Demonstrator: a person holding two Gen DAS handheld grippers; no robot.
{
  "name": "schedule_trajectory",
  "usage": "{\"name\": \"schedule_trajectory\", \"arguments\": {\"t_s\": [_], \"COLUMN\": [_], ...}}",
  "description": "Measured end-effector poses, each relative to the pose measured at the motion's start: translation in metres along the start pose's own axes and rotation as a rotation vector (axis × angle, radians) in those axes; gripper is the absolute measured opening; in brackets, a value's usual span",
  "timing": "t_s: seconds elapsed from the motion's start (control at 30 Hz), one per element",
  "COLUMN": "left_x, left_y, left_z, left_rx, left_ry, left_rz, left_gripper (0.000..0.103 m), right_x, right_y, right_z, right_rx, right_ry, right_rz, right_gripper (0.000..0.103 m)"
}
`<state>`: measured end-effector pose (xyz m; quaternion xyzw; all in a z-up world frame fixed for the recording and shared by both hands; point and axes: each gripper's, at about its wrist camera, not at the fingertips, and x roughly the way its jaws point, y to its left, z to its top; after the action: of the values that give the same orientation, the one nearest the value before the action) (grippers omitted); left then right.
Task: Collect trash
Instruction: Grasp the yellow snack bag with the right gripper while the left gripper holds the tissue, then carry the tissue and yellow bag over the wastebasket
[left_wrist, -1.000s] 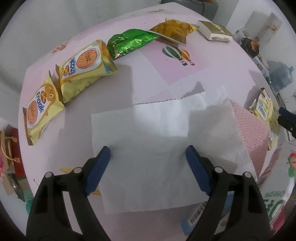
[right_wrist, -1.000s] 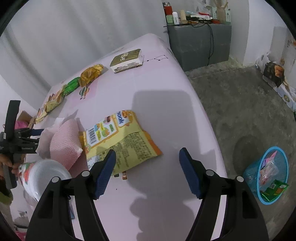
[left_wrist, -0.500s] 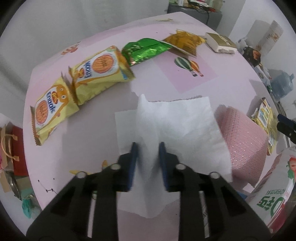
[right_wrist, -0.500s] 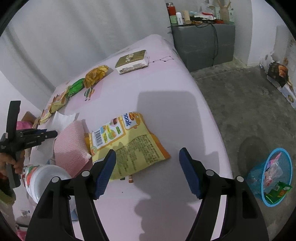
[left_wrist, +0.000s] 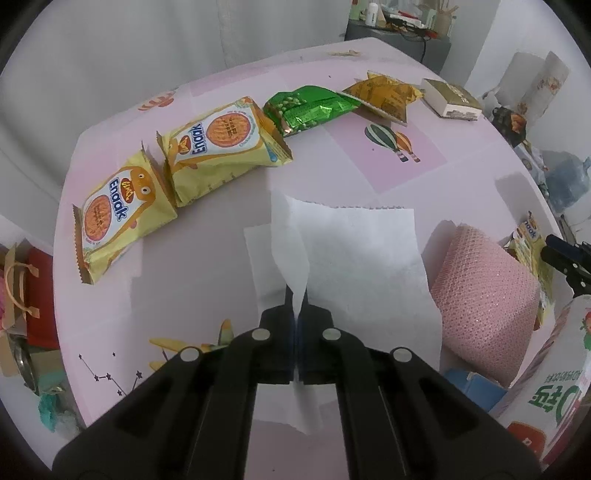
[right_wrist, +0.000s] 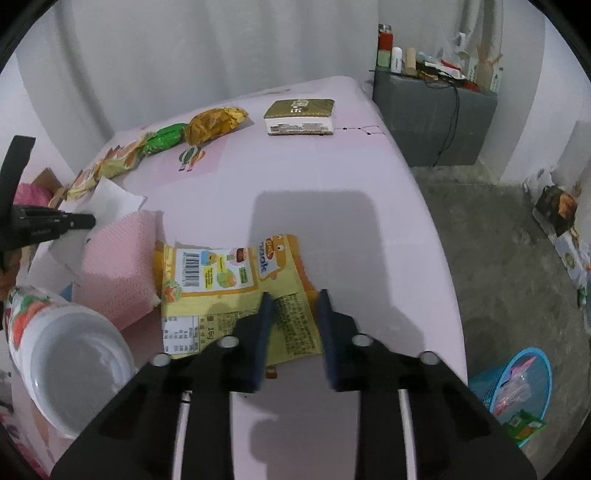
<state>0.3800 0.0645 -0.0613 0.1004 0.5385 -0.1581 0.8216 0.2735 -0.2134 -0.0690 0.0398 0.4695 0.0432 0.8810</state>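
Observation:
My left gripper (left_wrist: 296, 306) is shut on a white paper tissue (left_wrist: 354, 258), pinching a raised fold of it above the pink table (left_wrist: 207, 280). The tissue also shows in the right wrist view (right_wrist: 114, 197) at far left. My right gripper (right_wrist: 293, 308) is partly closed, its blue pads either side of an empty yellow Enaak wrapper (right_wrist: 229, 288) lying flat on the table; the pads stand apart and do not pinch it. A blue trash basket (right_wrist: 511, 380) with some trash in it stands on the floor at lower right.
Two full yellow Enaak packs (left_wrist: 118, 210) (left_wrist: 221, 147), a green pack (left_wrist: 310, 107), an orange pack (left_wrist: 384, 96) and a gold box (left_wrist: 450, 99) line the far table edge. A pink sponge (left_wrist: 484, 291) and a white cup (right_wrist: 70, 365) sit near the wrapper.
The left gripper shut on the tissue and pulled up a fold. The right gripper came down over the yellow wrapper and its jaws narrowed.

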Motion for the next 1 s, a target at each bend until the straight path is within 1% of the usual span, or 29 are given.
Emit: {"name": "schedule_trajectory", "arguments": {"t_s": [0.03,0.07,0.17,0.27,0.43,0.5,0.57,0.6,0.63,0.7,0.73,0.77,0.8,0.83,0.9,1.0], "left_x": [-0.001,-0.004,-0.016,-0.036,-0.081,-0.097,-0.112,-0.116,-0.120,-0.123,-0.123,-0.122,-0.122,-0.120,-0.117,-0.111], "left_y": [0.001,0.003,0.008,0.009,0.008,0.008,0.007,0.005,0.003,0.000,-0.001,-0.002,-0.002,-0.003,-0.003,-0.002], "left_z": [-0.001,-0.003,-0.004,-0.004,-0.005,-0.004,-0.005,-0.007,-0.007,-0.009,-0.011,-0.013,-0.015,-0.015,-0.016,-0.019], "left_rx": [-0.008,-0.017,-0.050,-0.057,-0.060,-0.067,-0.072,-0.073,-0.071,-0.066,-0.066,-0.067,-0.068,-0.073,-0.082,-0.095], "left_ry": [-0.006,-0.014,-0.058,-0.117,-0.249,-0.291,-0.326,-0.332,-0.335,-0.330,-0.324,-0.321,-0.319,-0.314,-0.305,-0.290], "left_rz": [0.001,0.002,0.005,0.025,0.058,0.054,0.049,0.049,0.048,0.042,0.033,0.028,0.024,0.016,0.002,-0.020], "left_gripper": [0.000,0.000,0.000,0.000,0.000,0.000,0.000,0.000,0.000,0.000,0.000,0.000,0.000,0.000,0.000,0.000], "right_x": [-0.001,-0.001,-0.004,-0.013,-0.036,-0.046,-0.057,-0.058,-0.057,-0.050,-0.045,-0.040,-0.032,-0.025,-0.015,0.000], "right_y": [-0.002,-0.005,-0.016,-0.028,-0.049,-0.054,-0.053,-0.054,-0.056,-0.064,-0.068,-0.073,-0.079,-0.084,-0.089,-0.092], "right_z": [-0.001,-0.001,-0.004,-0.007,-0.011,-0.012,-0.012,-0.013,-0.014,-0.021,-0.025,-0.030,-0.036,-0.039,-0.043,-0.041], "right_rx": [0.008,0.023,0.084,0.141,0.240,0.251,0.219,0.221,0.238,0.316,0.367,0.424,0.499,0.556,0.629,0.726], "right_ry": [-0.003,0.010,0.000,-0.025,-0.087,-0.114,-0.139,-0.131,-0.103,-0.024,0.012,0.048,0.091,0.119,0.155,0.175], "right_rz": [0.011,0.025,0.061,0.097,0.147,0.153,0.184,0.202,0.231,0.306,0.338,0.374,0.417,0.437,0.436,0.492], "right_gripper": [0.013,0.000,0.000,0.000,0.000,0.000,0.000,0.000,0.000,0.004,0.010,0.023,0.031,0.040,0.042,0.042]}}
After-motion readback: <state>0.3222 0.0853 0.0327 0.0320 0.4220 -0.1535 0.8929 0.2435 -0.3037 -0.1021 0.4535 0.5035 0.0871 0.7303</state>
